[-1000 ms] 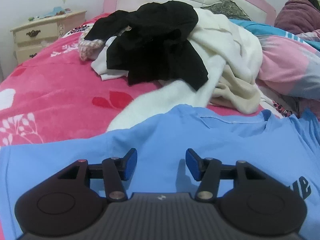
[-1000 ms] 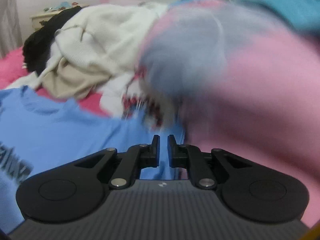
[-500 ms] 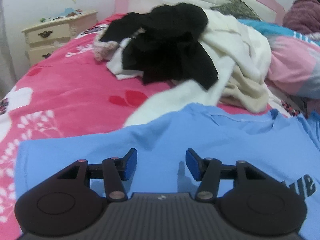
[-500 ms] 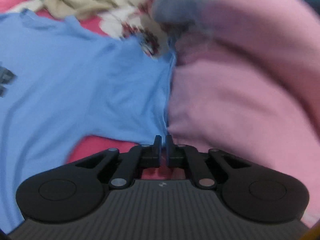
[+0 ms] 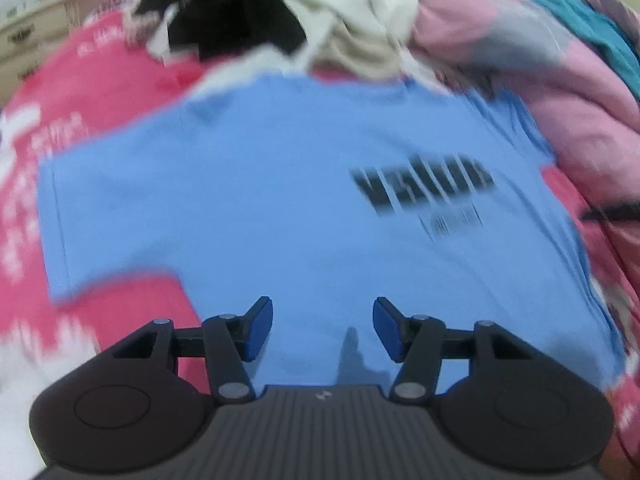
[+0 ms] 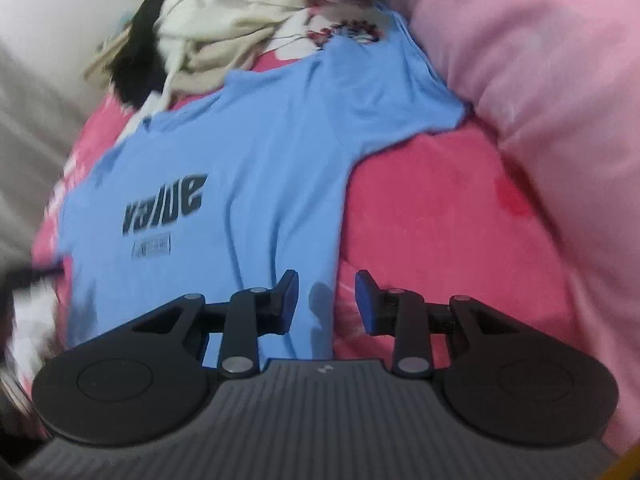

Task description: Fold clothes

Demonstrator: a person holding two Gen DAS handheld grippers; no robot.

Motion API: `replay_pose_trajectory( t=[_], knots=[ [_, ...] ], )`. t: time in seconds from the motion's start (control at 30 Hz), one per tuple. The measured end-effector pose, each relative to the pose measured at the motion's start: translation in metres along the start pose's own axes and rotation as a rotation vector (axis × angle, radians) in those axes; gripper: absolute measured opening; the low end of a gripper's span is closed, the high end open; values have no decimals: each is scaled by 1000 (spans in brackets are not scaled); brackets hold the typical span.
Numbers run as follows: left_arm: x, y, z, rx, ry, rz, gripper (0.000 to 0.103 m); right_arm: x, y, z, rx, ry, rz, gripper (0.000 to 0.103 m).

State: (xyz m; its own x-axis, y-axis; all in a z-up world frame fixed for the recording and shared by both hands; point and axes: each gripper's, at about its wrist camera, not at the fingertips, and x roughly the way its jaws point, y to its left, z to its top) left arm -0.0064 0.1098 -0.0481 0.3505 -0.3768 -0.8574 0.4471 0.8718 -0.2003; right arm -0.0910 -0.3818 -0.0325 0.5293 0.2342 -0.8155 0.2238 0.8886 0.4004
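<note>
Blue T-shirt point(image 5: 280, 200) spread flat mid-frame on pink bedspread point(image 6: 432, 216), left claw point(image 5: 323, 330) released above it, right claw point(image 6: 327, 302) opening, empty, over its side edge

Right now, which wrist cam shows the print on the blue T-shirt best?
Right wrist: the print on the blue T-shirt is sharp enough to read "value". The left wrist view shows the same print heavily motion-blurred, letters smeared and barely legible.

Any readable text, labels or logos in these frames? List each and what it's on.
"value": dark print on the chest of the blue T-shirt, clearest in the right wrist view.
Small boxed print just below that word: too blurred to read.
Small pale mark on each hand-held gripper's ribbed body: a logo, no letters legible.
</note>
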Motion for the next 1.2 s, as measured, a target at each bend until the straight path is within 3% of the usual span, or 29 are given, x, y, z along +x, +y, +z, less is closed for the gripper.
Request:
replay_pose_trajectory(
  t=[0.1, 0.13, 0.17, 0.2, 0.33, 0.4, 0.5, 0.57, 0.63, 0.8, 0.9, 0.97, 1.07, 1.13, 1.2],
  knots=[
    [-3, -7, -32, -31, 38, 7, 57, 25, -6, 5, 54, 12, 70, 30],
    [-4, -7, -41, -49, 50, 12, 57, 30, -6, 6, 39, 30, 66, 22],
    [-7, -6, -51, -69, 61, 13, 56, 33, -7, 5, 15, 27, 30, 4],
    [-10, -5, -59, -84, 69, 17, 56, 34, -10, 5, 5, 21, 1, 3],
    [-24, 1, -92, -143, 105, 25, 56, 10, -59, 5, 221, -82, 8, 4],
    [-28, 3, -108, -172, 141, 7, 56, -11, -68, -1, 224, -91, 14, 7],
    [-32, 3, -128, -192, 180, -12, 57, -43, -70, -25, 193, -25, 126, 9],
    [-33, 4, -138, -216, 199, -36, 58, -64, -68, -50, 154, 34, 139, 33],
    [-33, 7, -148, -251, 223, -70, 60, -74, -68, -76, 116, 76, 91, 45],
    [-31, 13, -163, -305, 261, -135, 62, -69, -61, -122, 95, 131, 79, 45],
    [-33, 13, -167, -310, 244, -127, 55, -52, -47, -134, 27, 135, 43, 36],
    [-35, 11, -169, -295, 234, -103, 47, -48, -50, -135, 30, 125, 9, 9],
    [-40, 11, -176, -285, 232, -92, 43, -57, -66, -134, 126, 68, -34, 0],
    [-43, 13, -181, -298, 234, -94, 43, -67, -81, -134, 213, 23, -48, 0],
    [-45, 14, -184, -310, 237, -102, 45, -77, -93, -141, 307, -5, 27, 3]
  ],
)
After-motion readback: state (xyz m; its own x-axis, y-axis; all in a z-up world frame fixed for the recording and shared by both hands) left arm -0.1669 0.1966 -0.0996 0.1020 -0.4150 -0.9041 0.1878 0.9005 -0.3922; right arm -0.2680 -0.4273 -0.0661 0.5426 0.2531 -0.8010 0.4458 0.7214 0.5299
